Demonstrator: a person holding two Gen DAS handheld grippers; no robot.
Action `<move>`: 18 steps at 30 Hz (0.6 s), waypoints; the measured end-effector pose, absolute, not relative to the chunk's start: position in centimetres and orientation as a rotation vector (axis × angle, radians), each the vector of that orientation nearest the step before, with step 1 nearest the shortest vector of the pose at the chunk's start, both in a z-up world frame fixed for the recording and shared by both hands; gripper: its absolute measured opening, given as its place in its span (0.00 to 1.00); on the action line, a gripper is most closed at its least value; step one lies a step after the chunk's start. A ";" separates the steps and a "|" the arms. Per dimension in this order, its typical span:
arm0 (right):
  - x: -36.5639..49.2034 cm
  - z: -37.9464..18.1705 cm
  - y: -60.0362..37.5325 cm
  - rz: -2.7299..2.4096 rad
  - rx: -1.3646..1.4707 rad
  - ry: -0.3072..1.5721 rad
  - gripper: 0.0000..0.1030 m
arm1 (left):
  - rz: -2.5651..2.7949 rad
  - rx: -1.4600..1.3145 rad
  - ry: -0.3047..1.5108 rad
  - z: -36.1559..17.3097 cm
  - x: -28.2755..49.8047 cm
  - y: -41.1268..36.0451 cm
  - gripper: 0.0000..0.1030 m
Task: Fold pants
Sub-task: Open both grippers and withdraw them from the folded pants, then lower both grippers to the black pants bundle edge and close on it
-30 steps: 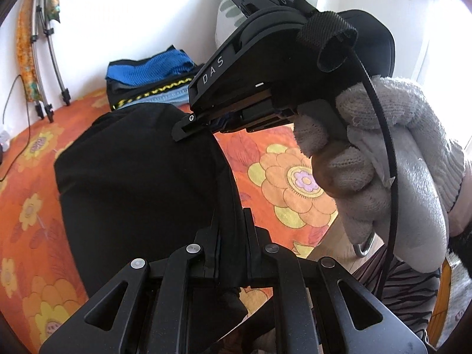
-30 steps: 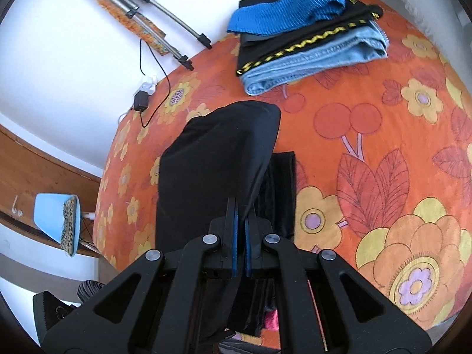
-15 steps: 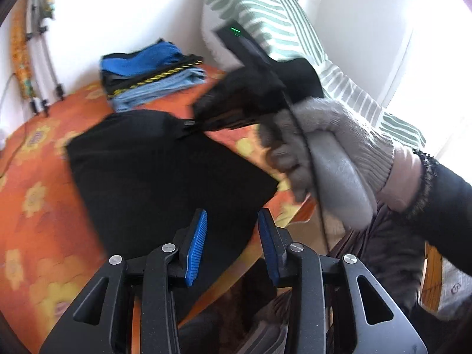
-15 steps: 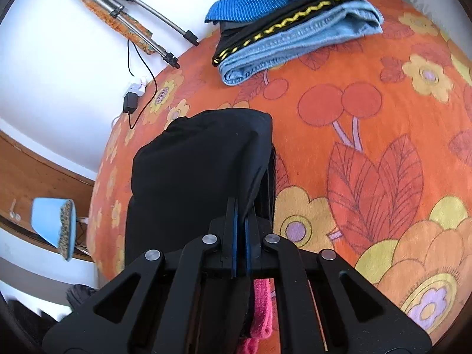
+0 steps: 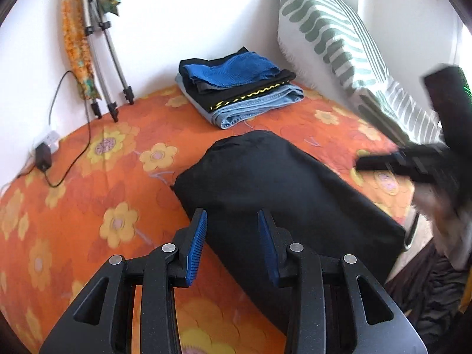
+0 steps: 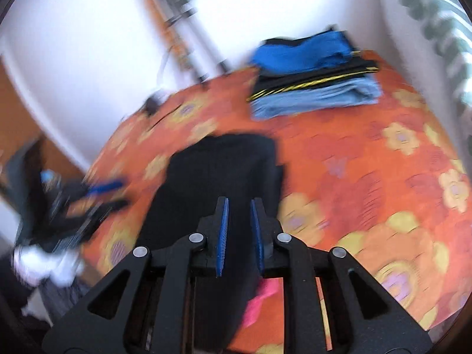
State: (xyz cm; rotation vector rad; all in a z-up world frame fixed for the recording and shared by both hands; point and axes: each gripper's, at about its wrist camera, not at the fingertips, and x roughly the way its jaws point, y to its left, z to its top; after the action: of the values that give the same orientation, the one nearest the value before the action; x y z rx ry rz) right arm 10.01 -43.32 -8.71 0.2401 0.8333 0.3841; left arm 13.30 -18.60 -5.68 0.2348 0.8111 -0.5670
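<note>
- My left gripper (image 5: 232, 230) is released: its blue pads (image 5: 197, 244) stand apart with nothing pressed between them.
- The black pants (image 5: 283, 188) lie folded into a flat block on the bed (image 5: 88, 206), directly ahead of and below my left gripper; the near edge of the fabric shows through the gap between the pads, not touching them.
- My right gripper (image 6: 239, 227) is opening; a narrow gap shows between its pads, and nothing is clamped there. The picture from this side is motion-blurred.
- From the right wrist view, the pants (image 6: 218, 177) lie just ahead of my right gripper, under its tips.
- A stack of folded clothes (image 5: 239, 88) (blue on top, black with a yellow zigzag stripe, denim at the bottom) sits beyond the pants, well ahead of both grippers, near the wall.
- A striped pillow (image 5: 330, 35) leans against the wall ahead and to the right of my left gripper.
- Tripod legs (image 5: 109, 67) and a cable with a plug adapter (image 5: 43, 157) are ahead and to the left of my left gripper.
- Something pink (image 6: 262, 298) shows below my right gripper; I cannot tell what it is.
</note>
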 end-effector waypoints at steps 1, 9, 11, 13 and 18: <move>9.4 -8.9 -42.1 0.406 0.200 0.840 0.16 | -0.555 0.260 0.806 -6.2 13.7 -18.9 0.33; 8.2 -13.2 -39.0 0.441 0.026 0.955 0.16 | -0.533 0.249 0.916 -10.2 18.6 -19.6 0.33; 8.2 -13.3 -39.6 0.455 0.038 0.949 0.16 | -0.525 0.229 0.947 -11.1 19.6 -19.5 0.33; 8.0 -13.4 -39.6 0.459 0.014 0.940 0.16 | -0.518 0.232 0.933 -11.2 19.9 -19.7 0.33; 7.5 -13.4 -39.2 0.456 -0.032 0.922 0.16 | -0.508 0.206 0.937 -11.1 21.1 -19.6 0.33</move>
State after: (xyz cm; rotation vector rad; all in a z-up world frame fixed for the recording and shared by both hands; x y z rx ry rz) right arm 7.48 -39.21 -13.43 -0.0319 0.9219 0.4560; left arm 21.14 -19.62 -11.05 0.2058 0.9372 -0.5085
